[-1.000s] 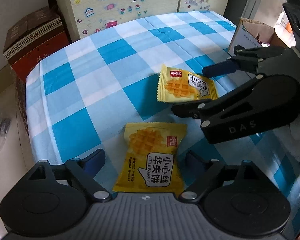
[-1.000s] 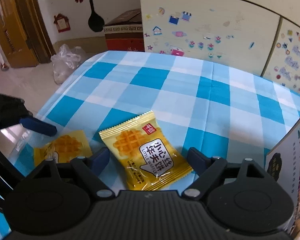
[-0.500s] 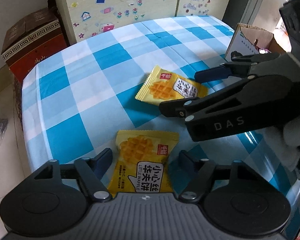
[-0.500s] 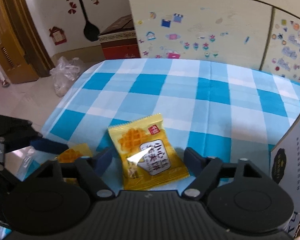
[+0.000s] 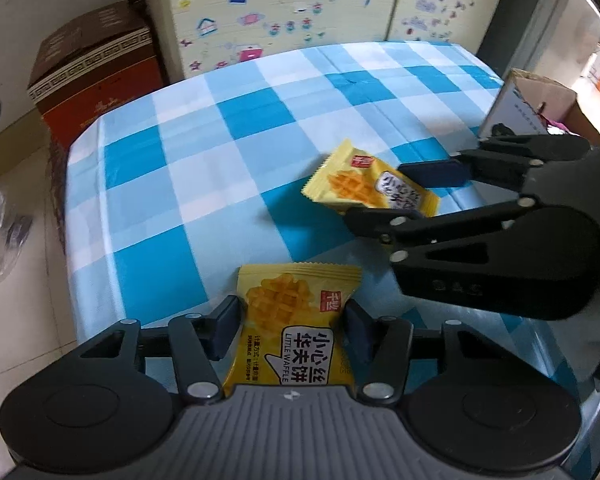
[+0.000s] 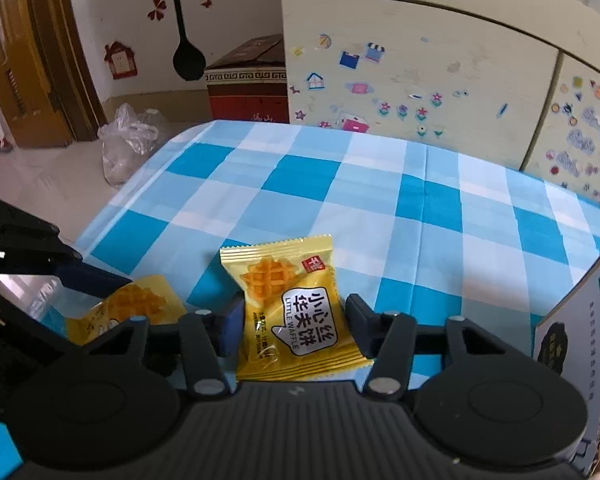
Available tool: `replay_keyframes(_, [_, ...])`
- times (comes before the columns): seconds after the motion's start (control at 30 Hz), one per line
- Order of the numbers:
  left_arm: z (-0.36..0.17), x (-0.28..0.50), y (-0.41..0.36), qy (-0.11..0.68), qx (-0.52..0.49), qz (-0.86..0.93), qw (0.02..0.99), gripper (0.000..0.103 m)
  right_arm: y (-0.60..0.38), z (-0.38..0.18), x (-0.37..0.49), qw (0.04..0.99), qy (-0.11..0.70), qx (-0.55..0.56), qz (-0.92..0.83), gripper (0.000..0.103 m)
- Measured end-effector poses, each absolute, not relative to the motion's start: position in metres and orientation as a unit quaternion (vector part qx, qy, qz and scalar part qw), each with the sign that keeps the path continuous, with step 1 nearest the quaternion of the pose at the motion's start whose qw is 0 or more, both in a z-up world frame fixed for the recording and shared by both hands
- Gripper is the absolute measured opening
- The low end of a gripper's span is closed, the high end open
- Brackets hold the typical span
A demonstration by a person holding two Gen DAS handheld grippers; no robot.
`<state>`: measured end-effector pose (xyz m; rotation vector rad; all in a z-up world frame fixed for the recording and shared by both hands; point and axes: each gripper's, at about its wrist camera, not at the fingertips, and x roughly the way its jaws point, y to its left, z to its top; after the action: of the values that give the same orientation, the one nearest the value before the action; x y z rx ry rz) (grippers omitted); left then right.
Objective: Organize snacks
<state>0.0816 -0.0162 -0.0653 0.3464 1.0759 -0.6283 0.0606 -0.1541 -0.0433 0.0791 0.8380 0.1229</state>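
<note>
Both jaw pairs narrower than second ago, closing: left gripper (image 5: 286,330) pinches near waffle pack (image 5: 296,320); right gripper (image 6: 294,330) pads reach far pack (image 6: 296,308), contact unclear. Both packs on tablecloth (image 5: 204,184); lift next.

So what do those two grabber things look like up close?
Both are matte black plastic. The left gripper has a ridged grey-black body, two big round discs, jointed link arms with silver pins, and dark blue pads on its fingers. The right gripper matches it, with faint raised letters on its side. Behind it something white shows, maybe a glove or sleeve.
</note>
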Motion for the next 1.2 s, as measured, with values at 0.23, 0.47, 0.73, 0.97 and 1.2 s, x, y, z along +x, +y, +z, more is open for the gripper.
replay_keyframes(0.23, [-0.054,0.078,-0.014,0.492,0.158,-0.284,0.808,0.059,-0.160,-0.021,0.051,0.921,0.383,0.050,0.048,0.053])
replay_keyframes(0.47, [-0.036,0.065,-0.015,0.473,0.143,-0.280,0.823,0.057,-0.172,0.005,0.026,0.930,0.364,0.049,0.031,0.053])
replay_keyframes(0.73, [-0.024,0.046,-0.011,0.456,0.123,-0.264,0.841,0.056,-0.187,0.023,-0.009,0.934,0.351,0.060,0.002,0.053])
replay_keyframes(0.97, [-0.012,0.027,-0.005,0.434,0.103,-0.247,0.860,0.056,-0.194,0.041,-0.038,0.941,0.332,0.064,-0.010,0.053])
replay_keyframes(1.2, [-0.001,0.005,0.001,0.424,0.071,-0.238,0.871,0.056,-0.198,0.054,-0.065,0.946,0.318,0.066,-0.012,0.053])
